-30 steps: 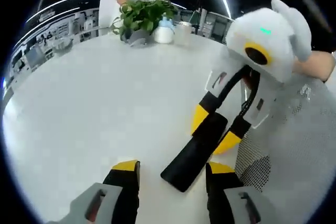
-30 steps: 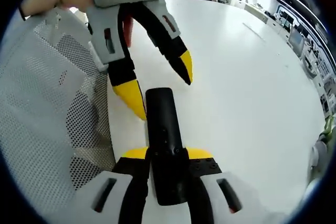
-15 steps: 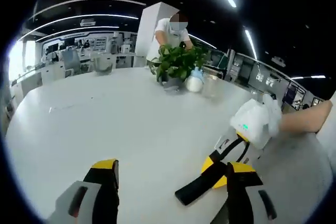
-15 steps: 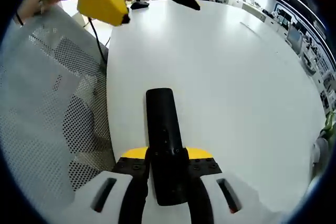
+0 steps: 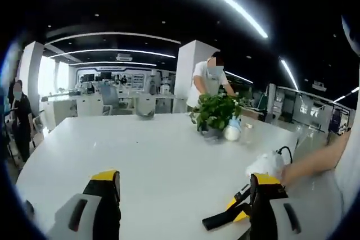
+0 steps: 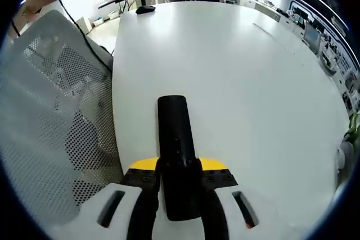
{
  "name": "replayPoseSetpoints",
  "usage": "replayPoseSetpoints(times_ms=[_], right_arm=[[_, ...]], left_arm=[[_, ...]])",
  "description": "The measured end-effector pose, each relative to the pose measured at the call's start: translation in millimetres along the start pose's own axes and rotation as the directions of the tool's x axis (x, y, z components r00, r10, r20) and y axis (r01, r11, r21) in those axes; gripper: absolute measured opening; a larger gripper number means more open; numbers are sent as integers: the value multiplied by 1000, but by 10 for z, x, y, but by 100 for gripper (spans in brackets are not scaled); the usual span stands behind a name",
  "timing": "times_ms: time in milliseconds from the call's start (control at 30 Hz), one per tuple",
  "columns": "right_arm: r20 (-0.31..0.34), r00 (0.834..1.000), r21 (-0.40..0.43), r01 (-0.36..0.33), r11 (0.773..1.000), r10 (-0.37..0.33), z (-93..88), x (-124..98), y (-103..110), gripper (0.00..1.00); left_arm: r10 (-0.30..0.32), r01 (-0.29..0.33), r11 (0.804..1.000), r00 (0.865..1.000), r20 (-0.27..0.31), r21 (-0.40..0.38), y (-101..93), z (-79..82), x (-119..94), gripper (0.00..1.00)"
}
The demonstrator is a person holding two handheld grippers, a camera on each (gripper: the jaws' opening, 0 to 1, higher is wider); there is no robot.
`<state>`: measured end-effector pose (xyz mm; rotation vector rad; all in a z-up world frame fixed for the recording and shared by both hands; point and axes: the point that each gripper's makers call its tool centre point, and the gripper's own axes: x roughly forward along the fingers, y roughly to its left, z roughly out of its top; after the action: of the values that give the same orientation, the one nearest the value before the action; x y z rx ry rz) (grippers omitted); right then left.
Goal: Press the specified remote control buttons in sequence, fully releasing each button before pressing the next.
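The right hand-held gripper clamps the black remote control above the white surface — a potted plant farther off, ceiling light strips overhead. The left hand-held gripper is spread wide, holding nothing.

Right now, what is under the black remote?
The white table is under the remote. The right gripper clamps the remote's near end between its yellow-tipped jaws, so what lies beneath that end is hidden. Its far end lies flat on bare tabletop.
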<state>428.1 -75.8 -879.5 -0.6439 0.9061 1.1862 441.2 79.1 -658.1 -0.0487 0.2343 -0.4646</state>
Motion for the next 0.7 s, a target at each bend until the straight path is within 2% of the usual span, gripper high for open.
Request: replayPoseSetpoints(times_ms=[100, 267, 367, 400, 433, 467, 500, 700], right_arm=[[2, 1000, 0, 2, 1000, -2, 6, 1, 1, 25], [5, 1000, 5, 4, 1000, -4, 10, -2, 4, 25], [9, 1000, 14, 6, 1000, -6, 8, 1, 0, 25], [10, 1000, 25, 7, 1000, -7, 11, 1, -1, 25], [10, 1000, 38, 7, 999, -8, 15, 0, -2, 25], [7, 1000, 39, 7, 999, -7, 19, 1, -5, 25], [1, 1000, 34, 5, 999, -5, 17, 3, -7, 25], [-9, 1000, 13, 16, 1000, -16, 20, 6, 10, 25]], left_arm=[[5, -5, 1000, 1000, -10, -11, 23, -93, -111, 100], [56, -54, 998, 995, -85, 28, 73, -369, -191, 100], [70, -67, 997, 994, -80, 33, 103, -435, -166, 100], [80, -76, 996, 993, -84, 43, 134, -456, -149, 100], [104, -93, 991, 987, -125, 92, 198, -500, -145, 100], [110, -97, 990, 985, -131, 103, 204, -496, -137, 100], [94, -83, 991, 990, -102, 108, 161, -457, -121, 100], [78, -66, 991, 992, -103, 117, 151, -468, -136, 100]])
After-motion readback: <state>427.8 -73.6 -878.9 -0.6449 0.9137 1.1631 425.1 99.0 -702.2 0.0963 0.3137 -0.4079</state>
